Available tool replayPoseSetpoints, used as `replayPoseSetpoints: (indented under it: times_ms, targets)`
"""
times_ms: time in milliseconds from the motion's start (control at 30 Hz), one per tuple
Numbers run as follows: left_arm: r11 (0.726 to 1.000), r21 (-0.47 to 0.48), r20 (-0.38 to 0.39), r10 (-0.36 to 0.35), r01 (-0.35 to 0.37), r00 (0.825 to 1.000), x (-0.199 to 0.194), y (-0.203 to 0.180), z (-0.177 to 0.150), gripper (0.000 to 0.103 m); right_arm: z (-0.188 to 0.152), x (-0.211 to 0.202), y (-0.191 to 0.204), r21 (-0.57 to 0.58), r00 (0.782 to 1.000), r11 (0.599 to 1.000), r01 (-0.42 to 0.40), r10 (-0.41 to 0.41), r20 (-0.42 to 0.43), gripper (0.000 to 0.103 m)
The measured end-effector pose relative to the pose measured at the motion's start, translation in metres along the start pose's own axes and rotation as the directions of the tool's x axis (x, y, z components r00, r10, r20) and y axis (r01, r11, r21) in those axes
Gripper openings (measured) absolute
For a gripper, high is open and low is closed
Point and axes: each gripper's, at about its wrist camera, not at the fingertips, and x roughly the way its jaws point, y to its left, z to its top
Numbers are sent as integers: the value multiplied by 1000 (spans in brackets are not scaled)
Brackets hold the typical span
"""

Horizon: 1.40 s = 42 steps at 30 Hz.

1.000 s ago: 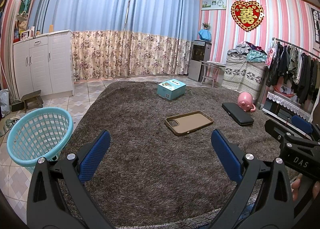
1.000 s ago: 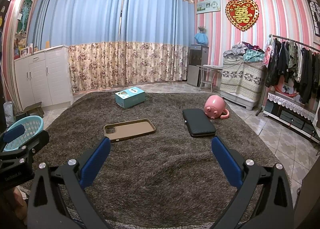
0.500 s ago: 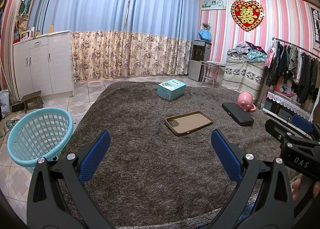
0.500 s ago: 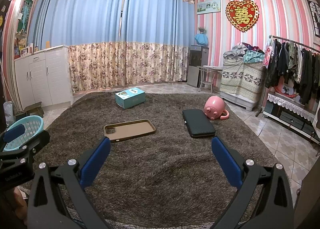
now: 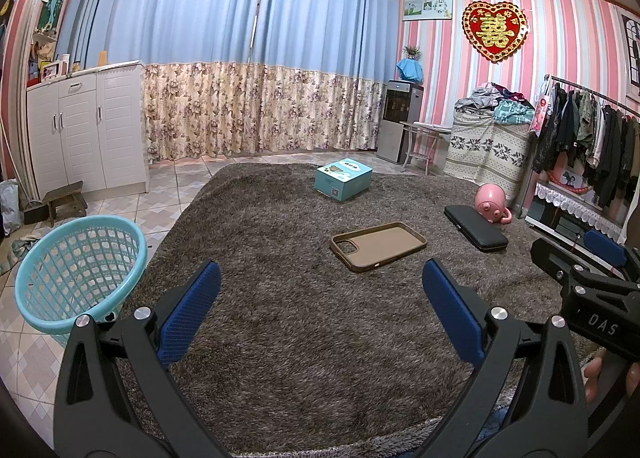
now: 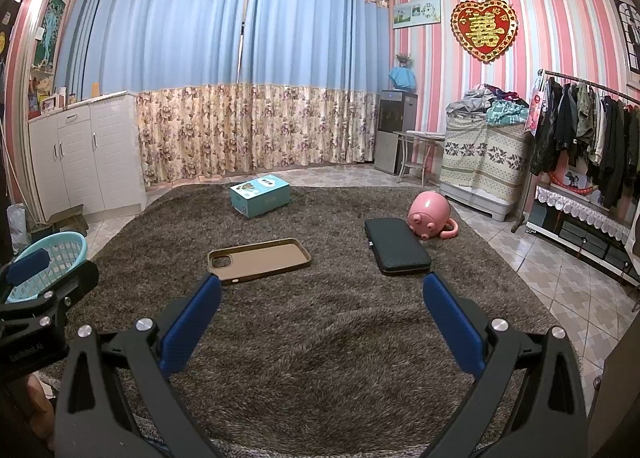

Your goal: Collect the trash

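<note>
Trash lies scattered on the brown rug [image 5: 304,338], and none of it is in my grip yet. My left claw [image 5: 320,306] is spread wide, its blue pads [image 5: 188,314] touching nothing, hovering over bare pile. My right claw [image 6: 320,314] is spread just as wide and just as empty.

Taking the rug as my landmark: nearest its middle lies the brown phone case [image 6: 259,260], flat with its open side up. Beyond it, toward the rug's right edge, sits the black case [image 6: 396,245], with the pink pig-shaped pot [image 6: 430,214] touching or just beside its far end. At the rug's far edge stands the teal box [image 6: 260,194]. Off the rug's left edge, on the tiles, stands the turquoise basket [image 5: 76,266], which I judge to be where things go.

I take the phone case as the first pick. It is thin and sunk in the pile, so I should come down steeply, straddle its narrow width, press a pad under one rim, and close firmly before lifting. My left claw, nearer the basket, suits the carry.
</note>
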Motion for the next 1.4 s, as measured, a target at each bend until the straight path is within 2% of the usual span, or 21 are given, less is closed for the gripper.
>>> replayPoseSetpoints:
  times_ms: [1400]
  targets:
    - [1000,-5,2,6,-6,1000,2,5,0,98,-1,1,1,-1,1000,1000,2,-2,1,99]
